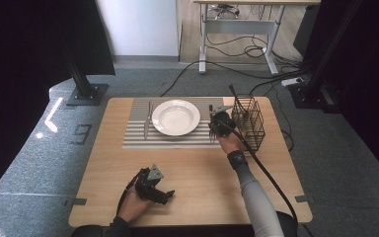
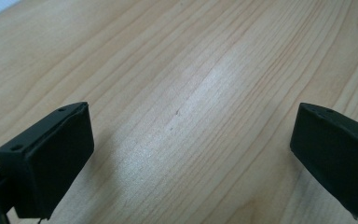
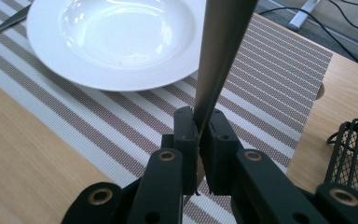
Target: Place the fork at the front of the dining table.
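The light wooden table (image 1: 197,173) stands on grey carpet, with a striped placemat (image 1: 138,136) across its far half. A white plate (image 1: 175,117) sits at the mat's centre, a knife (image 1: 147,122) at the plate's 9 o'clock, and a black wire caddy (image 1: 250,121) at its 3 o'clock. The right gripper (image 3: 198,135), just beside the caddy, has its jaws clamped on a dark utensil handle (image 3: 219,51) rising above the mat. The left gripper (image 2: 191,154), at the table's 7 o'clock, hovers over bare wood with its 2 jaws spread wide, nothing between them. Cables trail over the floor beneath a desk (image 1: 242,29) at 12 o'clock.

Lab-like recording room, black curtains (image 1: 24,59), grey carpet (image 1: 143,79), loose cables (image 1: 237,47), height-adjustable desk (image 1: 242,22)
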